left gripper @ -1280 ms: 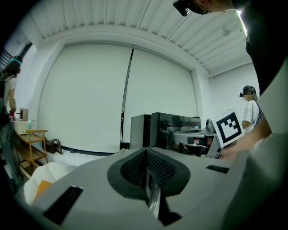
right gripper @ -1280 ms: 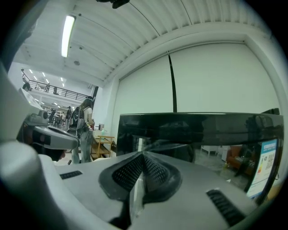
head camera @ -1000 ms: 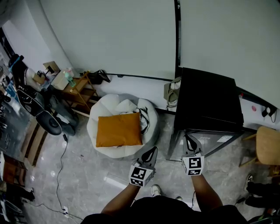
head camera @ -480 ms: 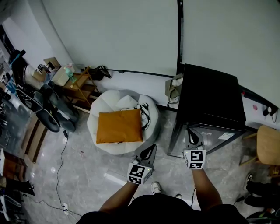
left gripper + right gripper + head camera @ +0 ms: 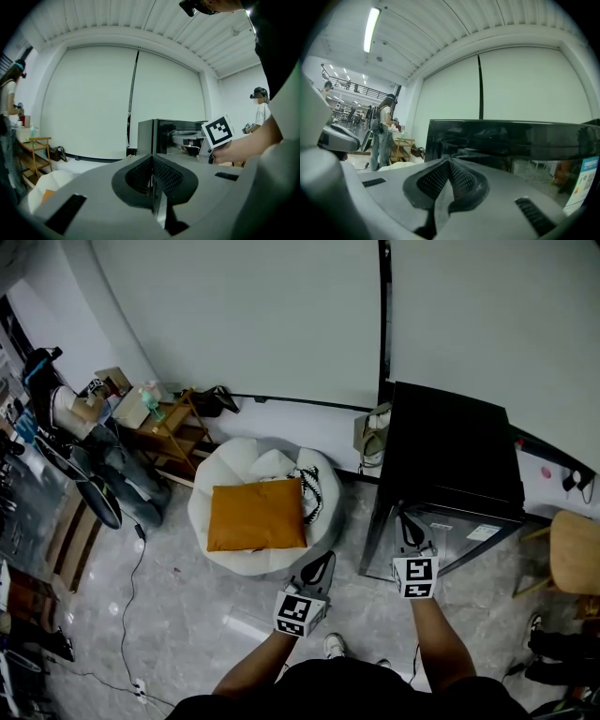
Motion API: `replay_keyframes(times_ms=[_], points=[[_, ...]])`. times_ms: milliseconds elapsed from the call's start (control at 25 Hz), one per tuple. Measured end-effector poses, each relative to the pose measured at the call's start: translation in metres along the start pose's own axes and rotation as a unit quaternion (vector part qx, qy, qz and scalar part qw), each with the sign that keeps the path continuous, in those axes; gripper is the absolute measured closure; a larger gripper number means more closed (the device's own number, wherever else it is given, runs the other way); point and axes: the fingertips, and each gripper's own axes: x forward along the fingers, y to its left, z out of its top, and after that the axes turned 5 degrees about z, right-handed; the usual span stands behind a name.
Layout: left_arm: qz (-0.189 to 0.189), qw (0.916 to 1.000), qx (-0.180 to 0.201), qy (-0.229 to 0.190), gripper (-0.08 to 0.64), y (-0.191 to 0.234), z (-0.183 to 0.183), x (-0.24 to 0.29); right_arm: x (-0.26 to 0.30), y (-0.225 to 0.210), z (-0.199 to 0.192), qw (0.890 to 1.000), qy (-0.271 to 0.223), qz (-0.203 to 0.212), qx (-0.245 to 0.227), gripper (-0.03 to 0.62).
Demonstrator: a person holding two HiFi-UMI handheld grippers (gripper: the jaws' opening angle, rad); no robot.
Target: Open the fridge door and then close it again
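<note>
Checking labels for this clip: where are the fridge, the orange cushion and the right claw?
fridge [image 5: 455, 451], head view, its black top panel.
orange cushion [image 5: 258, 515], head view, middle of its upper face.
right claw [image 5: 404, 519], head view, between its closed fingertips.

No words or numbers can be read anywhere here. The small shiny black fridge [image 5: 497, 138] has a blue and white paper sticker [image 5: 582, 180] on its front, near the right edge, but its print is far too tiny and blurry (only smudges show).
</note>
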Motion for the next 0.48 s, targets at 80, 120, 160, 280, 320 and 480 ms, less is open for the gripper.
replay_keyframes(times_ms=[80,120,160,280,320,480], points=[[0.001,1.0,0.001,-0.002,0.538,-0.001,0.001,-0.001,-0.002,0.001,0.002,1.0,-0.003,0.0,0.0,0.574],[0.001,1.0,0.002,-0.002,0.538,-0.002,0.001,-0.002,-0.004,0.002,0.004,1.0,-0.005,0.001,0.0,0.574],[0.001,1.0,0.002,-0.003,0.538,-0.003,0.001,-0.002,-0.006,0.003,0.006,1.0,-0.008,0.002,-0.001,0.574],[-0.003,1.0,0.001,-0.006,0.538,-0.009,0.003,-0.004,-0.017,0.001,0.013,1.0,-0.015,0.0,0.0,0.574],[-0.004,1.0,0.002,-0.008,0.538,-0.012,0.005,-0.005,-0.022,-0.001,0.015,1.0,-0.018,-0.001,0.0,0.574],[-0.012,0.9997,0.006,-0.019,0.538,-0.023,0.016,-0.005,-0.046,-0.004,0.025,0.999,-0.033,-0.005,-0.001,0.574]])
